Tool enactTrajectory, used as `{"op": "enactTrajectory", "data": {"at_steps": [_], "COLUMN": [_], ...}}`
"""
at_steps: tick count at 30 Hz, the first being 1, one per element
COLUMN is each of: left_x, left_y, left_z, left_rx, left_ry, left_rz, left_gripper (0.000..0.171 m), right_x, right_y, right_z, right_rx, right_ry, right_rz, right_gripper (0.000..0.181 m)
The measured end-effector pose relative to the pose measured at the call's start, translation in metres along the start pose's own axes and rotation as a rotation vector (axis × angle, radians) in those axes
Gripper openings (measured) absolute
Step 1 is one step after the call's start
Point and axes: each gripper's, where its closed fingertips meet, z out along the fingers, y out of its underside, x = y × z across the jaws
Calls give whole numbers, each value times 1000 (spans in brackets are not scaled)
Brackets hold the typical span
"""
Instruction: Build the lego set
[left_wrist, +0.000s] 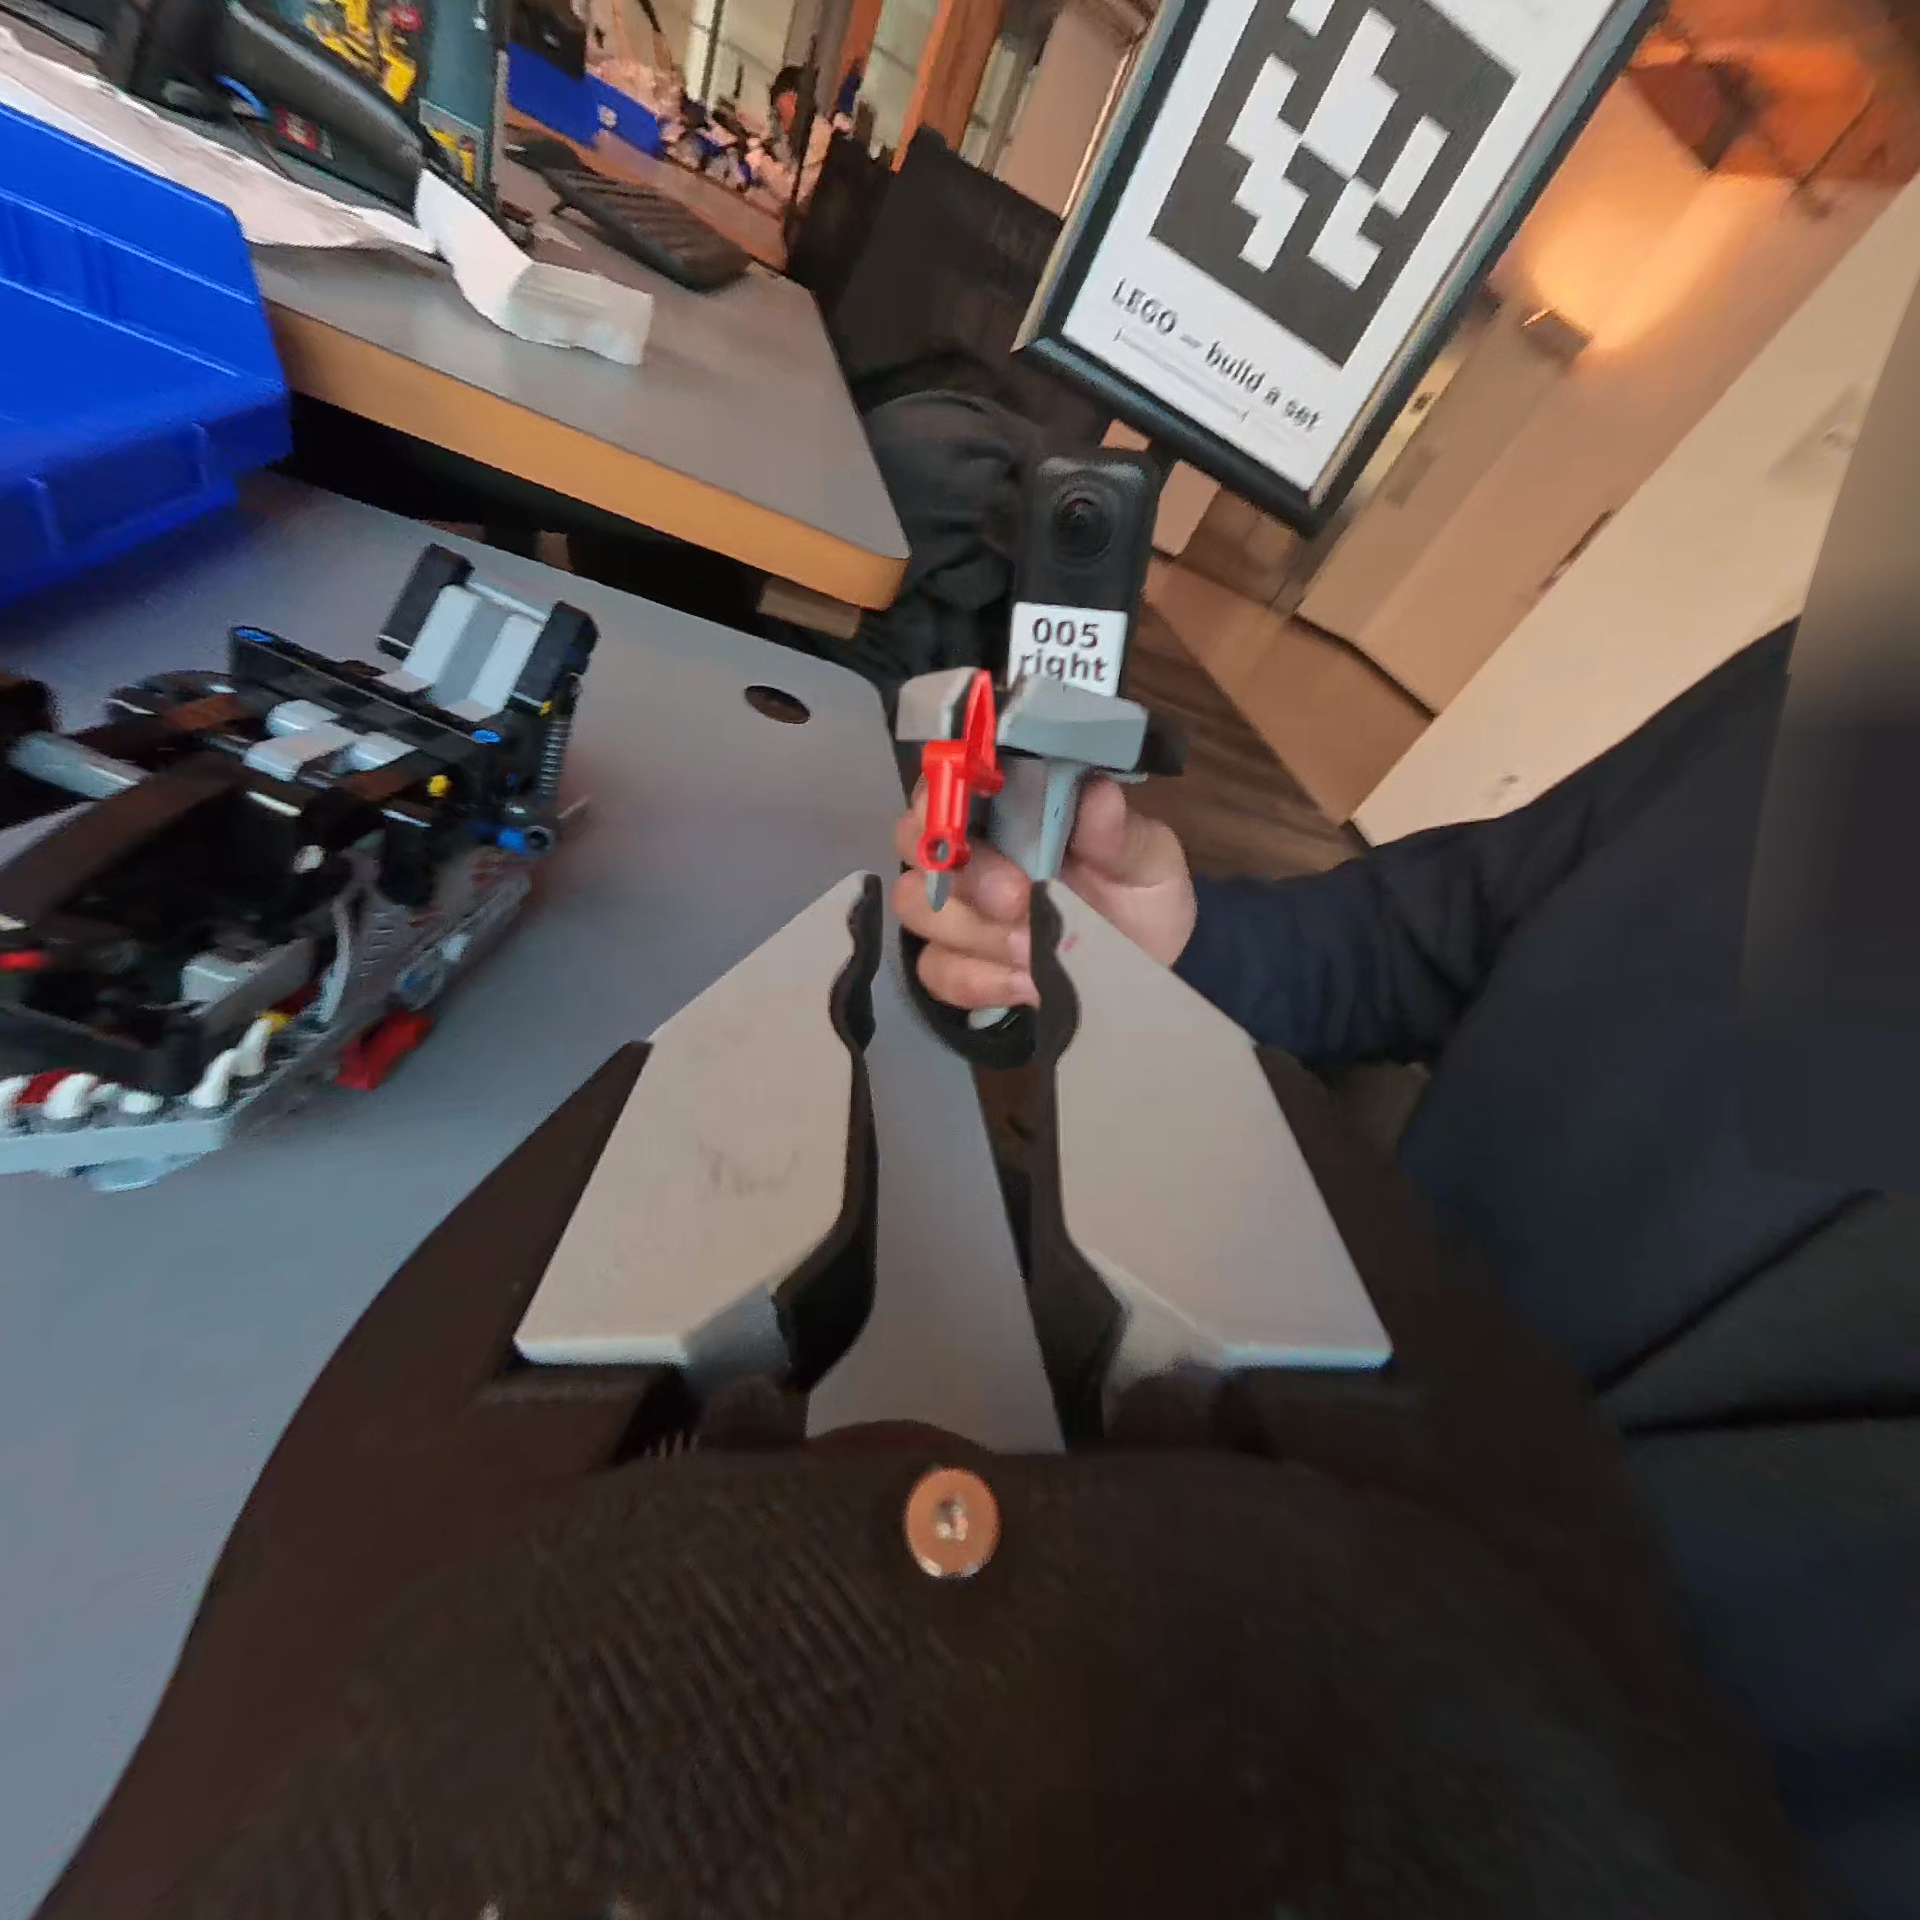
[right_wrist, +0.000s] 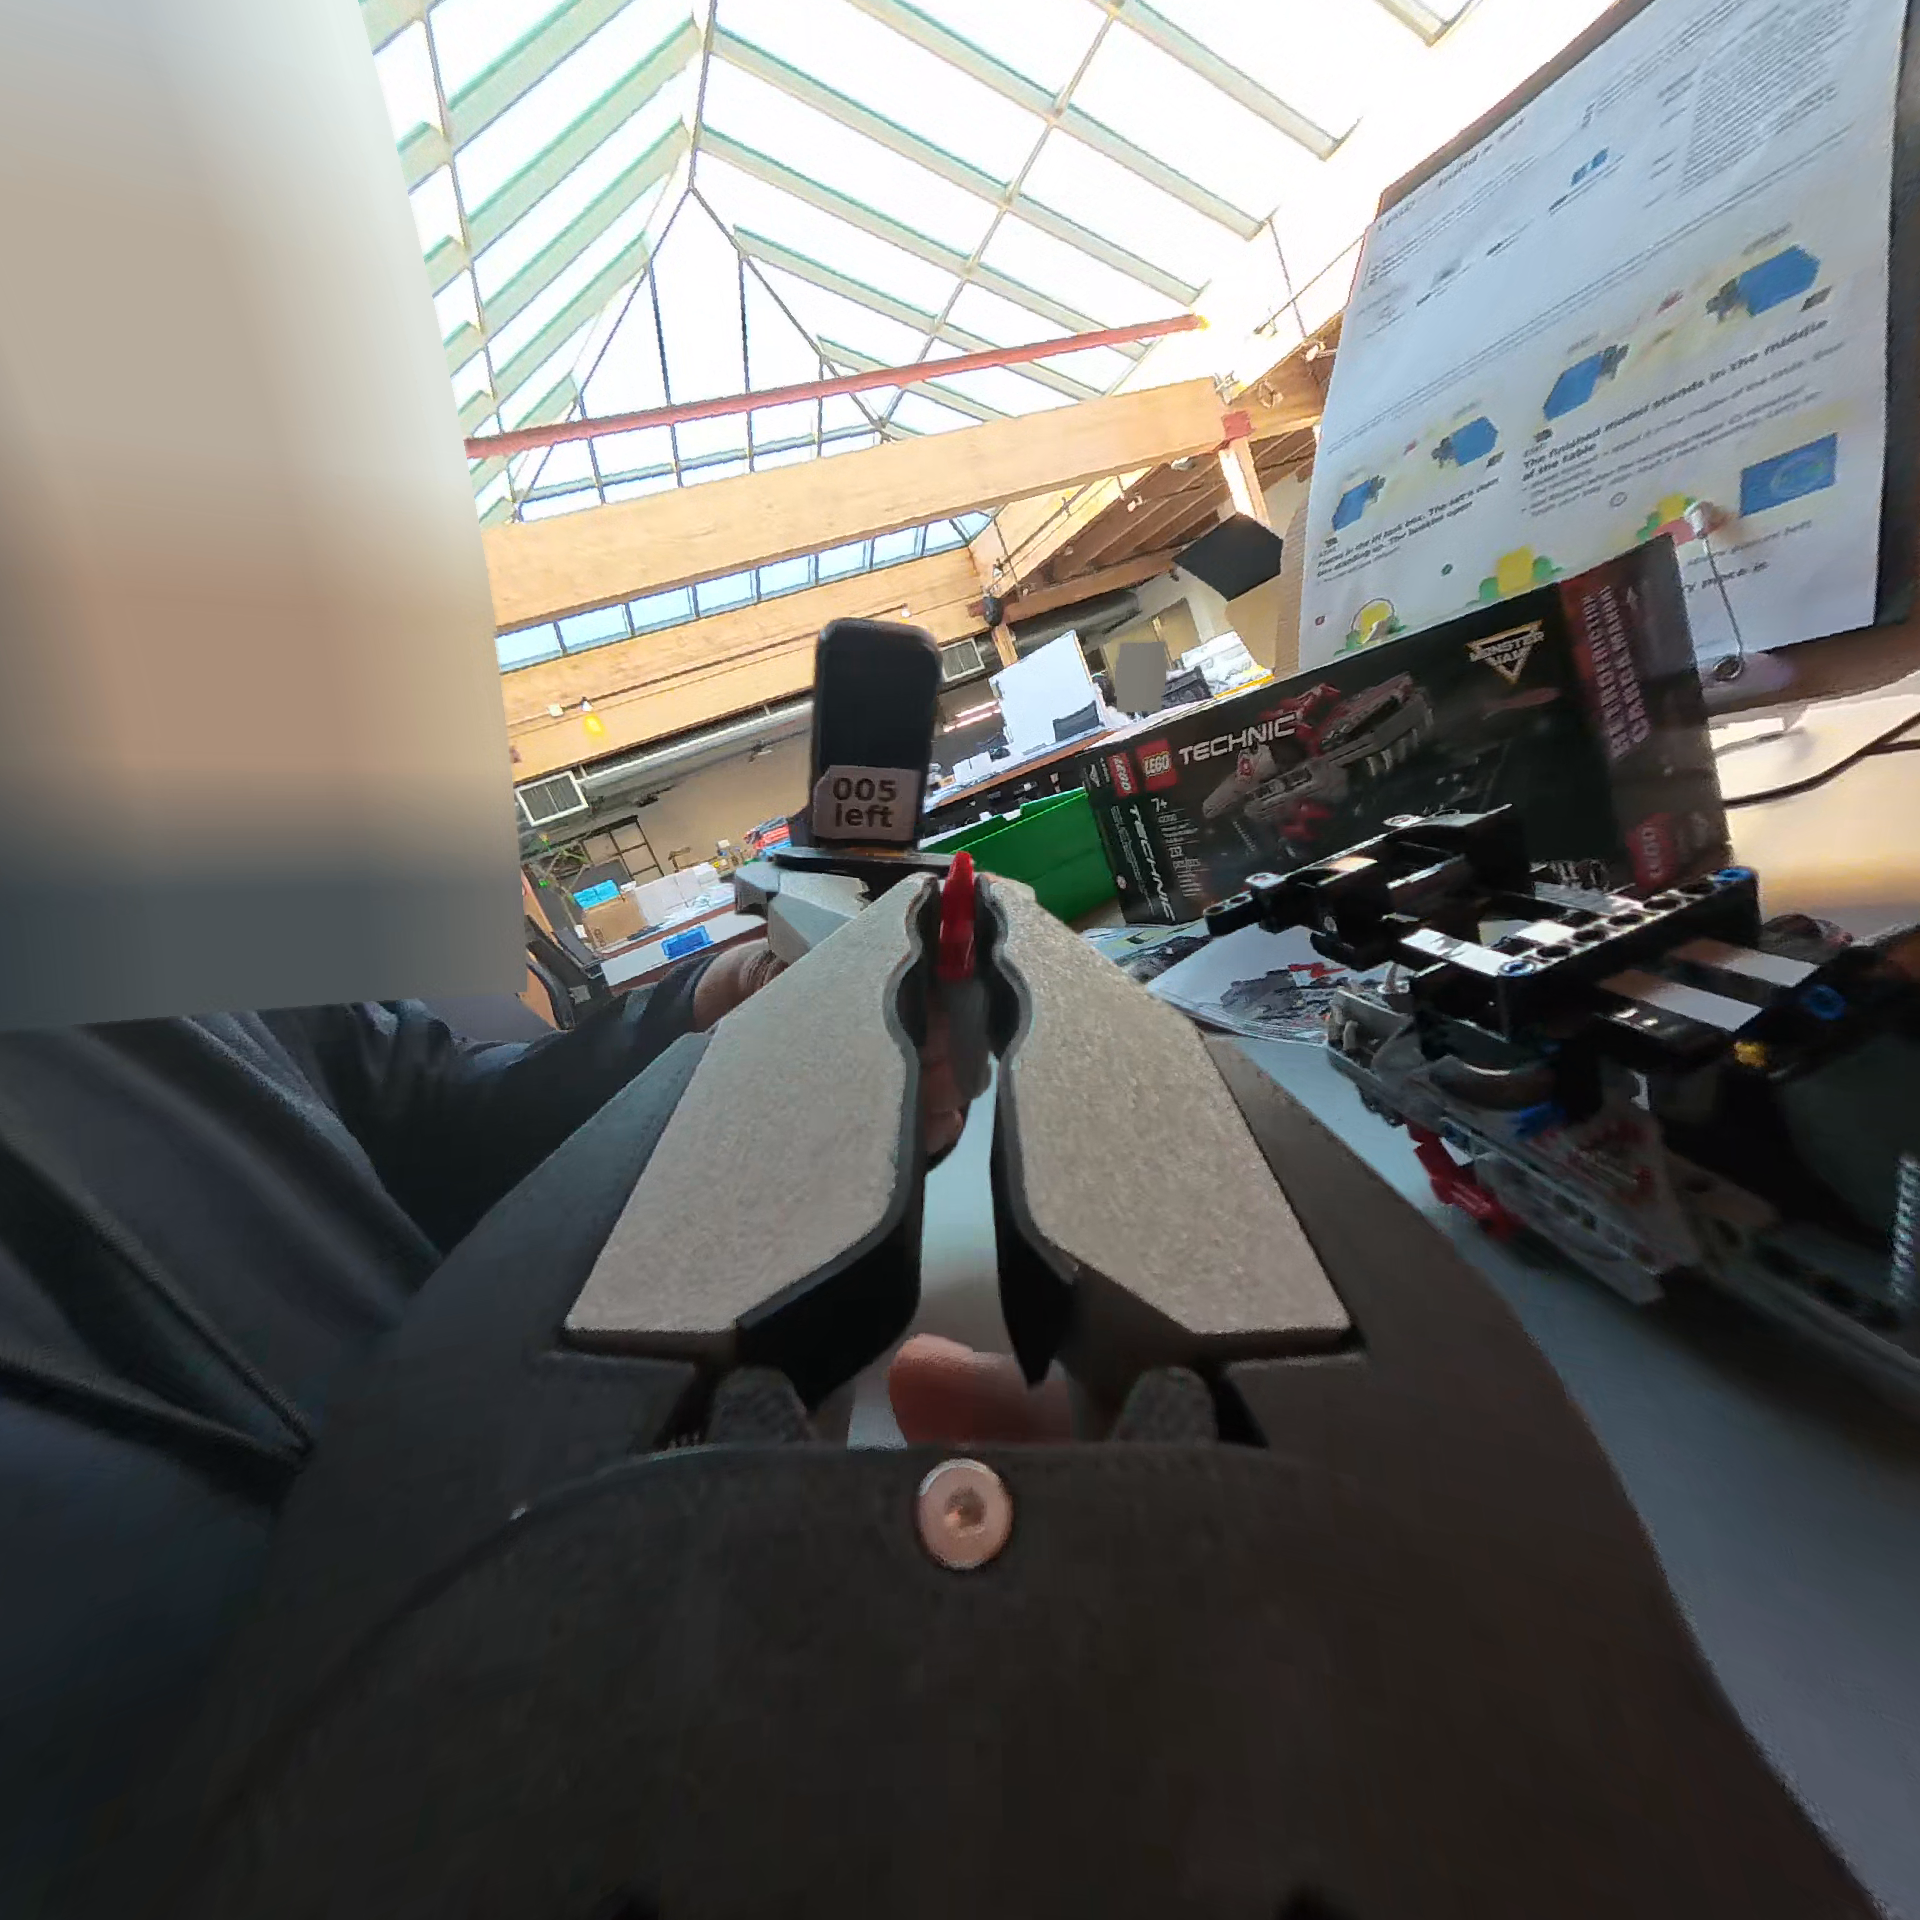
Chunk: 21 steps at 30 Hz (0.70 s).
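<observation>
My right gripper (right_wrist: 956, 904) is shut on a small red Lego Technic piece (right_wrist: 956, 920) and holds it in the air. In the left wrist view the right gripper (left_wrist: 982, 727) faces me; the red piece (left_wrist: 961, 774) hangs from its tips with a small grey pin at its lower end. My left gripper (left_wrist: 956, 914) is open and empty, just below and in front of the red piece, without touching it. The partly built black and grey Lego vehicle (left_wrist: 260, 852) stands on the grey table (left_wrist: 675, 810), to the left; it also shows in the right wrist view (right_wrist: 1558, 1018).
A blue bin (left_wrist: 104, 343) stands behind the model. A framed marker sign (left_wrist: 1299, 208) is beyond the table edge. The Lego box (right_wrist: 1403, 769), a green bin (right_wrist: 1029, 842), an instruction sheet (right_wrist: 1610, 312) and a booklet (right_wrist: 1226, 977) are at the right. The tips of both grippers are at nearly the same place.
</observation>
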Motion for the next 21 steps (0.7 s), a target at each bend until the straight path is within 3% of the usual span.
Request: {"op": "enactTrajectory", "data": {"at_steps": [4,13,15,18,21], "left_x": [5,10,9,7,10], "left_y": [-5,1,1,6,15], "left_z": [2,-9,-11,-19,-28], "left_rx": [61,39,36,22,-12], "left_ry": [29,3,-11,-38,-53], "left_rz": [-25,26,38,45,59], "left_gripper": [5,4,3,3,3], "right_x": [-6,-11,-7,17,72], "right_y": [0,12,6,-16,-43], "right_z": [0,2,-3,-21,-54], "right_rx": [4,-98,-125,-178,-289], "right_ry": [-33,-104,-93,-20,174], "right_rz": [17,48,22,-53,-216], "right_gripper": [1,1,12,28,39]}}
